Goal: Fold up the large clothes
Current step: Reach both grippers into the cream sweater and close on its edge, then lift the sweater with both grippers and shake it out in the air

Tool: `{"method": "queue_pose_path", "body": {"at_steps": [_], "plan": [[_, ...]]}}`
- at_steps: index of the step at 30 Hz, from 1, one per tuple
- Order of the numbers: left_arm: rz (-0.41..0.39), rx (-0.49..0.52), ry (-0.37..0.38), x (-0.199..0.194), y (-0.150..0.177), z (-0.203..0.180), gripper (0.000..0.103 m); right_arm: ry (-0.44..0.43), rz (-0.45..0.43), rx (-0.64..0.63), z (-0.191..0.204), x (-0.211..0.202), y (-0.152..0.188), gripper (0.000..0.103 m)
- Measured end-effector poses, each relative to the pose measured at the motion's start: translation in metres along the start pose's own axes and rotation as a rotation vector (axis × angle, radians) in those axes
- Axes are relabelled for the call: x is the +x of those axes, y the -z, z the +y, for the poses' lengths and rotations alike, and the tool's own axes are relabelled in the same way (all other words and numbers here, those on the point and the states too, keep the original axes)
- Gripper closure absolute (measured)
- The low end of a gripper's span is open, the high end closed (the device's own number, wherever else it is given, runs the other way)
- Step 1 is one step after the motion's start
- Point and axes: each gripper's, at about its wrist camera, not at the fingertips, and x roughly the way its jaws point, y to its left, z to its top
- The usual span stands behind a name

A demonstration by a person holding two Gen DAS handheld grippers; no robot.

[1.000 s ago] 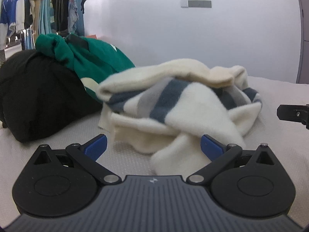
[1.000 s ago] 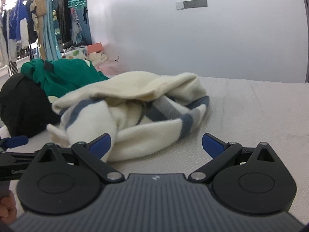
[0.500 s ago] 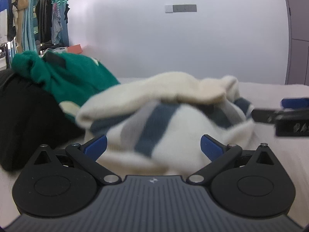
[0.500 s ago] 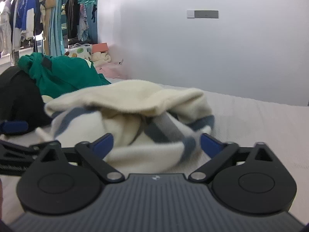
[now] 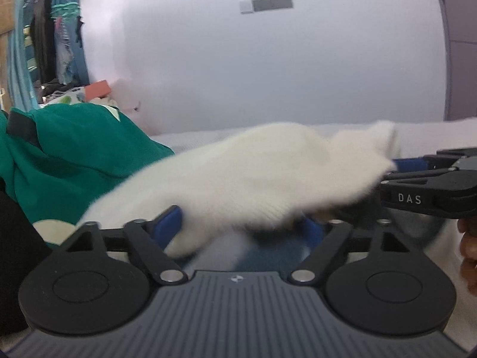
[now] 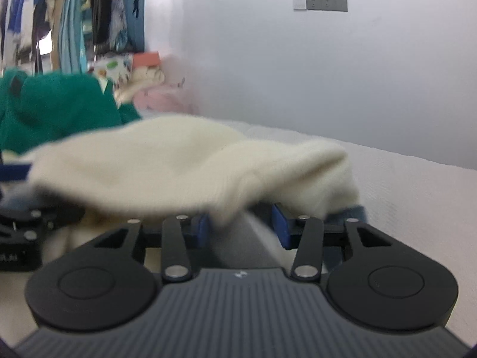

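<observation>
A cream sweater (image 5: pixel 253 173) with blue and grey stripes lies bunched on the white bed, blurred by motion. My left gripper (image 5: pixel 241 229) is pushed in under its top fold, jaws closing, with cloth between the blue pads but a wide gap still showing. My right gripper (image 6: pixel 240 228) is in the sweater (image 6: pixel 179 161) from the other side. Its jaws are closing too, with a grey strip of cloth between the pads. The left wrist view shows the right gripper (image 5: pixel 393 173) at the sweater's right end. A blue finger (image 6: pixel 15 171) of the left one shows at that view's left edge.
A green garment (image 5: pixel 74 149) and a black one (image 5: pixel 15 253) are heaped left of the sweater. Clothes hang on a rail (image 6: pixel 89 15) at the back left, with boxes (image 6: pixel 143 59) in the corner. The bed surface (image 6: pixel 417 194) stretches right toward the grey wall. A hand (image 5: pixel 468 250) shows at the right edge.
Both grippers have moved forward into the sweater, whose top fold now lies over their fingers. Both pairs of jaws have narrowed, the right more than the left.
</observation>
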Motion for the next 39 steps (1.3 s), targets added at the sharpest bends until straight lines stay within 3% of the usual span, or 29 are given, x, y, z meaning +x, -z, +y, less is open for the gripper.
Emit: {"method": "queue_pose_path", "body": {"at_steps": [4, 5, 8, 16, 25, 39], "plan": [[-0.017, -0.11, 0.005, 0.011, -0.013, 0.019, 0.063, 0.005, -0.017, 0.036, 0.002, 0.019, -0.016, 0.058], [-0.028, -0.142, 0.008, 0.01, -0.017, 0.025, 0.072, -0.004, -0.015, 0.058, 0.002, 0.021, -0.02, 0.068], [-0.071, -0.192, 0.014, -0.004, -0.029, 0.035, 0.077, 0.017, -0.031, 0.118, 0.003, 0.016, -0.034, 0.082], [-0.164, -0.282, 0.03, -0.093, -0.071, 0.064, 0.08, 0.028, -0.144, 0.038, 0.021, -0.071, -0.074, 0.085], [-0.312, -0.313, 0.076, -0.272, -0.116, 0.081, 0.08, 0.03, -0.274, 0.006, 0.042, -0.216, -0.122, 0.086], [-0.606, -0.293, 0.067, -0.607, -0.178, 0.092, 0.082, -0.054, -0.495, -0.057, 0.08, -0.451, -0.188, 0.092]]}}
